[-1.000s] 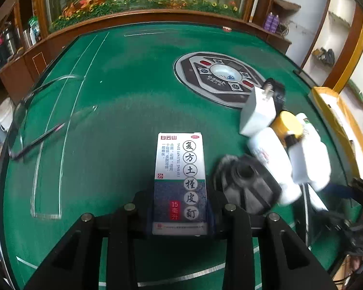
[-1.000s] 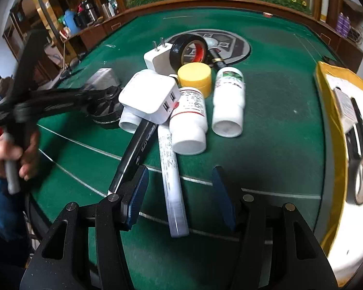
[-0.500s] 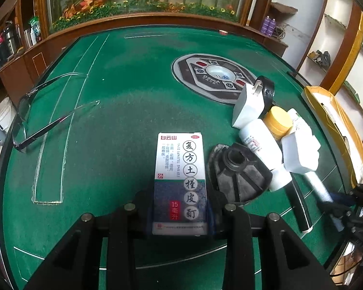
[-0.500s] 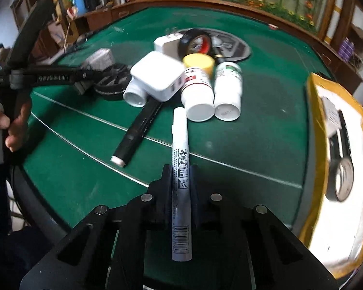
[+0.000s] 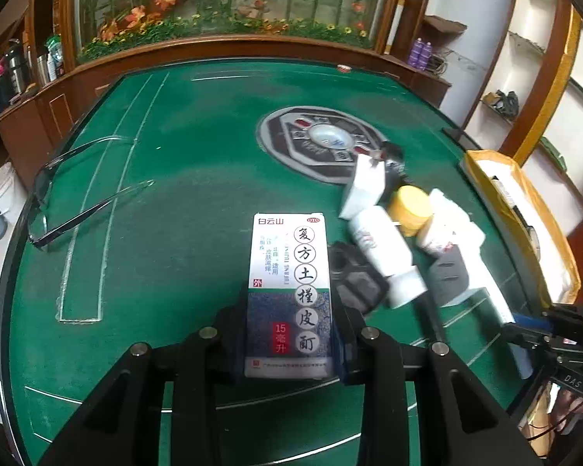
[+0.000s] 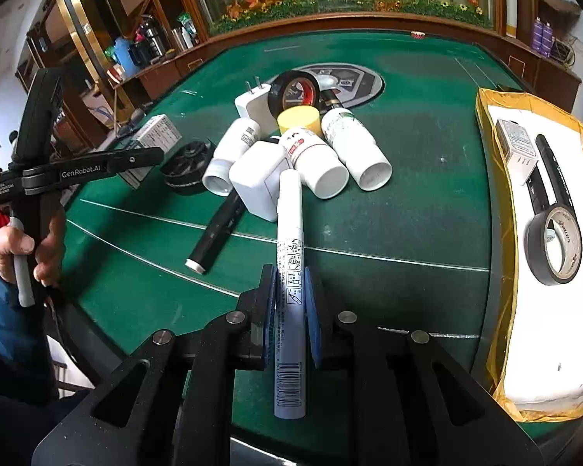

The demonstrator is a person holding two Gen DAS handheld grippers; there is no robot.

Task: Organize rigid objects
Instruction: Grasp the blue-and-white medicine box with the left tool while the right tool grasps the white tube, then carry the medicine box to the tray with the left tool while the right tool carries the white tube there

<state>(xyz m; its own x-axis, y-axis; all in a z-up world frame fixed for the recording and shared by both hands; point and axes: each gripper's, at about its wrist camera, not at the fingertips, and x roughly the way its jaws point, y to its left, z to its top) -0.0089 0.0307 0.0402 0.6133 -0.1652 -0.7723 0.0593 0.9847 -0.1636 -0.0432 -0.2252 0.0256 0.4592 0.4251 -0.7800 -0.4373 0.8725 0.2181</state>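
Green felt (image 5: 198,194) carries everything, and from the left a medicine carton (image 5: 289,295) is seen pinched at its lower sides by the left gripper (image 5: 291,345), lifted clear, presumably for sorting; "15" in a red patch and large Chinese characters can be read on it. Mid-table, a heap of white bottles (image 6: 318,163), a yellow cap (image 6: 297,118) and chargers (image 6: 258,182) is left waiting. "GenRobot.AI" is read on the left tool's arm. A white marker pen (image 6: 289,283), barcode toward the camera, is clamped between the right gripper (image 6: 290,310) pads. Far right, a yellow-edged tray (image 6: 497,256) holds tape, likely the destination.
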